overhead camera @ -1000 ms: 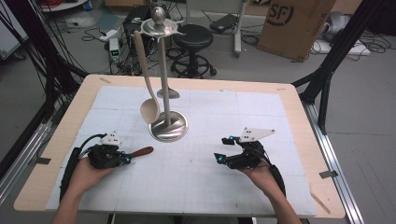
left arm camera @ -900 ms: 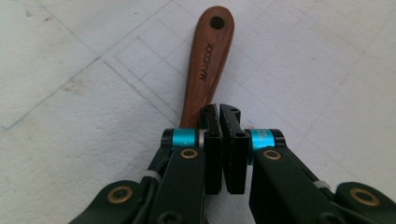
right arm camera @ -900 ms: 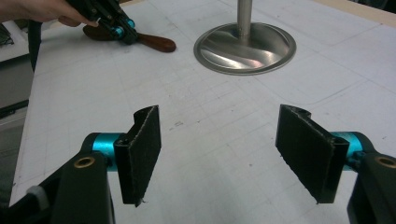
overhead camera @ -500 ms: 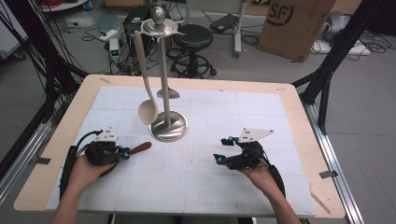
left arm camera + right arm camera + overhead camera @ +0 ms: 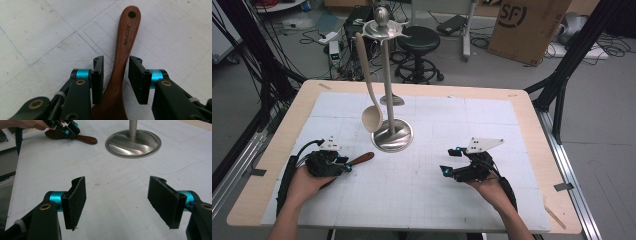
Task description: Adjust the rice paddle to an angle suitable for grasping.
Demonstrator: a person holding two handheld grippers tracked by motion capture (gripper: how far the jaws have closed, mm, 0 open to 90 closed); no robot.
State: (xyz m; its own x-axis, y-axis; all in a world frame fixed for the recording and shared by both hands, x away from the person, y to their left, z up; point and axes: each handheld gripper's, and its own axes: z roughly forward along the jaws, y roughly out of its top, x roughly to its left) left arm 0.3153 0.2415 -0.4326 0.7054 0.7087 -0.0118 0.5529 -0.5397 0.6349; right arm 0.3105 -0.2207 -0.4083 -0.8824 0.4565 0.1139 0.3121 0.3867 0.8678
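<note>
"MAXCOOK" on wooden spoon handle (image 5: pixel 123 50), "SF" on cardboard box (image 5: pixel 526 22)

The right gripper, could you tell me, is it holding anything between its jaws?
No, the right gripper stands open, with bare white table between its pads.
</note>
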